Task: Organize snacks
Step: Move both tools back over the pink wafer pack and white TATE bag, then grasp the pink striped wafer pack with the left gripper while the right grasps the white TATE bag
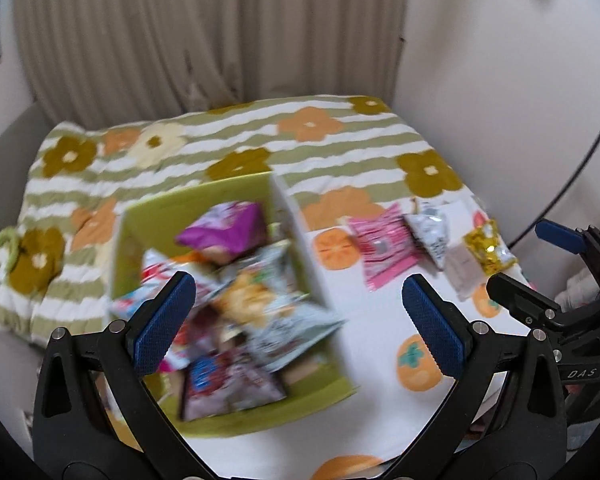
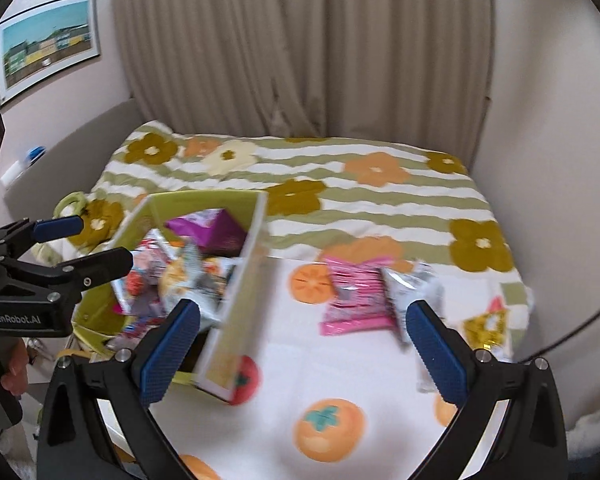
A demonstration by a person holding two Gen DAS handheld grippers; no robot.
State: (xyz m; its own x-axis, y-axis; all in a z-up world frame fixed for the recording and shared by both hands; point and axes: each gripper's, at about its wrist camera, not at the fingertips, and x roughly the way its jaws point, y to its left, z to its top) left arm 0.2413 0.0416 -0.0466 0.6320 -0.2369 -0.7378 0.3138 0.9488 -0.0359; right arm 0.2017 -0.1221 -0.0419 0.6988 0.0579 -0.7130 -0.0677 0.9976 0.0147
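Note:
A lime-green box (image 1: pixel 332 390) sits on the bed, full of snack packets, with a purple packet (image 1: pixel 228 228) on top. My left gripper (image 1: pixel 298 324) hovers above the box, open and empty. The box also shows in the right wrist view (image 2: pixel 236 312). To its right, loose on the white cloth, lie a pink packet (image 2: pixel 354 296), a silver packet (image 2: pixel 408 300) and a gold packet (image 2: pixel 486 326). My right gripper (image 2: pixel 302 354) is open and empty, above the cloth between the box and the pink packet. The left gripper (image 2: pixel 80 244) shows at the left edge there.
The bed has a green-striped flower quilt (image 2: pixel 340 196) and a white persimmon-print cloth (image 2: pixel 324 392). A beige curtain (image 2: pixel 300 48) hangs behind, walls stand at both sides, and a dark cable (image 1: pixel 576 172) runs along the right wall.

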